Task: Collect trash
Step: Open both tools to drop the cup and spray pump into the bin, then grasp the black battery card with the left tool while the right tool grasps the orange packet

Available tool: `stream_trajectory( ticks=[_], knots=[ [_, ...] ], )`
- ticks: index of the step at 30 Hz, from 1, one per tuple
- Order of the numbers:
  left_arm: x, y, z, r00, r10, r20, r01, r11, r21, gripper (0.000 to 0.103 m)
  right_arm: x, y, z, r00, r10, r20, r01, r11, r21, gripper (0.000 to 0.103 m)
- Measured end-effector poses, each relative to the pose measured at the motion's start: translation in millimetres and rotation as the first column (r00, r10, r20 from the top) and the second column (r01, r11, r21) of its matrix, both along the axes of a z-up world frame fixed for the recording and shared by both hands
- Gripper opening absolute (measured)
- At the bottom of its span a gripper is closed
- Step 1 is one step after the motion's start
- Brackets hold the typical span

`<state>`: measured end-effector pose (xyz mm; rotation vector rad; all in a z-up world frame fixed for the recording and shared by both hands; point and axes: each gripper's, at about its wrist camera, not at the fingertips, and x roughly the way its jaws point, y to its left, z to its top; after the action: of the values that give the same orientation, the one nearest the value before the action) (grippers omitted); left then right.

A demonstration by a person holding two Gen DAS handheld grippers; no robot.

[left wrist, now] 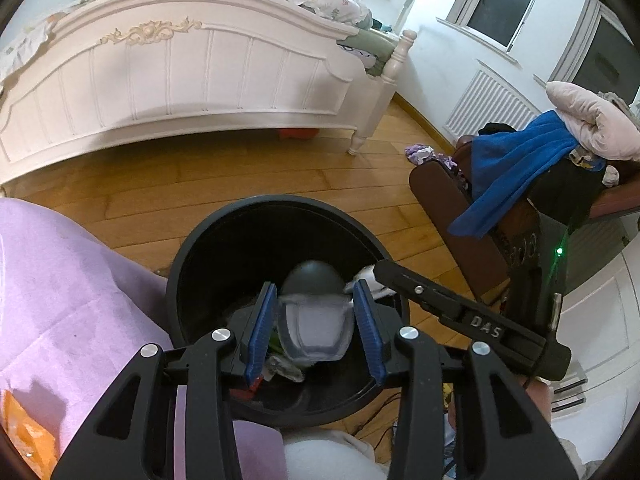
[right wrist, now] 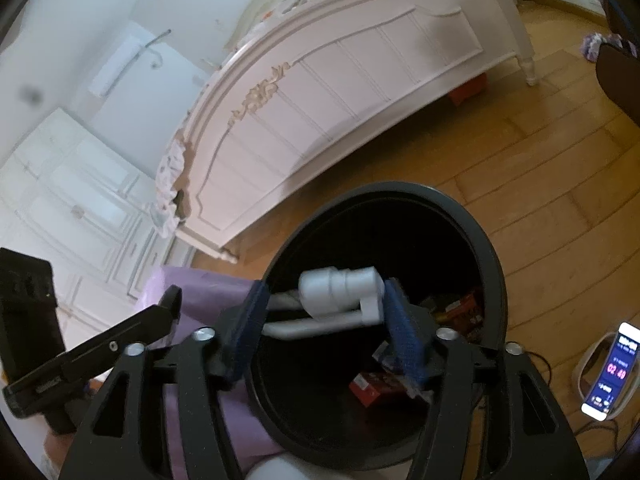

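Over the black bin's rim (left wrist: 224,216), the left gripper (left wrist: 316,324) stands apart around a blurred cup (left wrist: 314,336), the right gripper (right wrist: 326,328) apart around a white fitting (right wrist: 340,290).

The trash bin (left wrist: 280,216) is matt black plastic, smooth at the rim. Behind it, the floor (left wrist: 248,168) is glossy varnished wood planks, and the bed footboard (left wrist: 180,76) is smooth white painted wood with satin sheen. Left of the bin lies soft lilac cloth (left wrist: 68,280). Over the bin, the left gripper (left wrist: 316,320) and right gripper (right wrist: 324,320) are matt black plastic with shiny metal pins and ribbed blue pads (left wrist: 262,324). Between the right jaws, a white pipe fitting (right wrist: 340,292) looks smooth plastic.
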<state>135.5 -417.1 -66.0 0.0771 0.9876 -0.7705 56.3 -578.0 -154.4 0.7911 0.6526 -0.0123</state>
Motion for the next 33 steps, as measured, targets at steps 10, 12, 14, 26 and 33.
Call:
stream_trajectory(
  ticks=[10, 12, 14, 26, 33],
  knots=[
    [-12.8, 37.5, 23.6, 0.998, 0.054, 0.043, -0.053, 0.998, -0.041, 0.073, -9.5, 14.5, 19.1, 1.000, 0.013, 0.016, -0.012, 1.000, -0.027, 0.080],
    [-16.7, 49.2, 27.2, 0.996, 0.074, 0.052, -0.072, 0.996, -0.045, 0.073, -11.2, 21.6, 24.6, 0.999, 0.027, 0.021, -0.026, 0.999, -0.037, 0.080],
    [-20.2, 62.5, 30.3, 0.993, 0.099, 0.059, -0.097, 0.994, -0.049, 0.075, -11.0, 33.2, 32.6, 0.998, 0.056, 0.024, -0.054, 0.997, -0.053, 0.080],
    [-32.6, 191.4, 40.6, 0.930, 0.352, 0.104, -0.350, 0.936, -0.040, 0.083, 7.3, 126.4, 78.7, 0.967, 0.251, 0.039, -0.242, 0.957, -0.163, 0.079],
    [-35.6, 273.9, 31.9, 0.846, 0.504, 0.172, -0.518, 0.855, 0.041, 0.093, 17.1, 187.3, 99.3, 0.925, 0.380, 0.021, -0.363, 0.897, -0.251, 0.079]
  ],
)
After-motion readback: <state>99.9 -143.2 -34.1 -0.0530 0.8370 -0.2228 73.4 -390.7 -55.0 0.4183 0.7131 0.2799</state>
